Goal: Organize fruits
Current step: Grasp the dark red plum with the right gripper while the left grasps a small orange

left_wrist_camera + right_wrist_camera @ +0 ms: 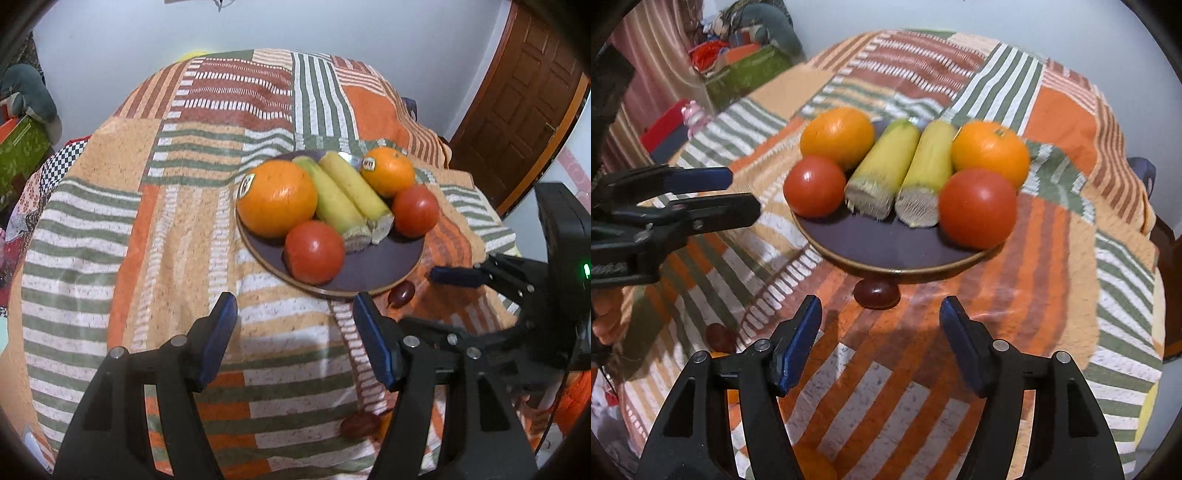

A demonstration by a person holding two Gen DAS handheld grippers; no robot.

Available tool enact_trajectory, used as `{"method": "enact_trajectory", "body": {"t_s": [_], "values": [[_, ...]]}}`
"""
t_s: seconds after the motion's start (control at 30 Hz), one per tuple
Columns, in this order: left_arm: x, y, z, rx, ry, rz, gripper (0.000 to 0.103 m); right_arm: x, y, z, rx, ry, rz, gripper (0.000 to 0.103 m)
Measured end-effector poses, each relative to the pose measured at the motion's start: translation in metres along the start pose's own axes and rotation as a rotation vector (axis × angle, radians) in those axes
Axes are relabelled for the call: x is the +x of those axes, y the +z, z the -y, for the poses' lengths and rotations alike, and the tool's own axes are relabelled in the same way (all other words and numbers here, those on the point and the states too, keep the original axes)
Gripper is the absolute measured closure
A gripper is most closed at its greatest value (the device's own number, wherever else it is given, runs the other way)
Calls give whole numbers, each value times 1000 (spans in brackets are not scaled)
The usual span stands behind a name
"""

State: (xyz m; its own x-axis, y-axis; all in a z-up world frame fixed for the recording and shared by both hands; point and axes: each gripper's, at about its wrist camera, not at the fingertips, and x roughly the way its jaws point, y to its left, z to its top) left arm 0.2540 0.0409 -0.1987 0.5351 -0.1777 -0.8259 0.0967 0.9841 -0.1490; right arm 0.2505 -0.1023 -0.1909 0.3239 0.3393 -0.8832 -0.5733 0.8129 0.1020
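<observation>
A dark plate [373, 273] [871, 240] on the patchwork cloth holds two oranges [277, 197] [991, 151], two tomatoes [314, 251] [977, 206] and two banana halves [354, 188] [882, 166]. A dark red grape [400, 293] [876, 291] lies on the cloth just off the plate's near rim. A second grape [359, 424] [718, 336] lies nearer the table edge. My left gripper [295, 334] is open and empty, short of the plate. My right gripper [881, 336] is open and empty, just behind the first grape.
The right gripper [454, 277] shows at the right of the left wrist view, and the left gripper [738, 195] at the left of the right wrist view. A wooden door [517, 122] stands at the far right. Boxes and clutter [738, 70] sit beyond the table.
</observation>
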Motion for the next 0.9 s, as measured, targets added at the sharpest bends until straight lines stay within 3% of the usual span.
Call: {"method": "enact_trajectory", "body": {"t_s": [0.07, 0.23, 0.3, 0.37, 0.9], "values": [[2, -5, -1, 6, 4, -7, 38, 6, 2, 1, 10, 8, -11, 41], [4, -15, 0, 29, 14, -17, 38, 14, 9, 1, -7, -18, -13, 55], [3, -17, 3, 40, 7, -19, 38, 14, 10, 0, -17, -1, -15, 69], [1, -20, 6, 43, -5, -20, 38, 10, 7, -3, -24, 11, -17, 77], [-40, -53, 43, 89, -56, -19, 39, -63, -29, -18, -10, -26, 102, 77]]}}
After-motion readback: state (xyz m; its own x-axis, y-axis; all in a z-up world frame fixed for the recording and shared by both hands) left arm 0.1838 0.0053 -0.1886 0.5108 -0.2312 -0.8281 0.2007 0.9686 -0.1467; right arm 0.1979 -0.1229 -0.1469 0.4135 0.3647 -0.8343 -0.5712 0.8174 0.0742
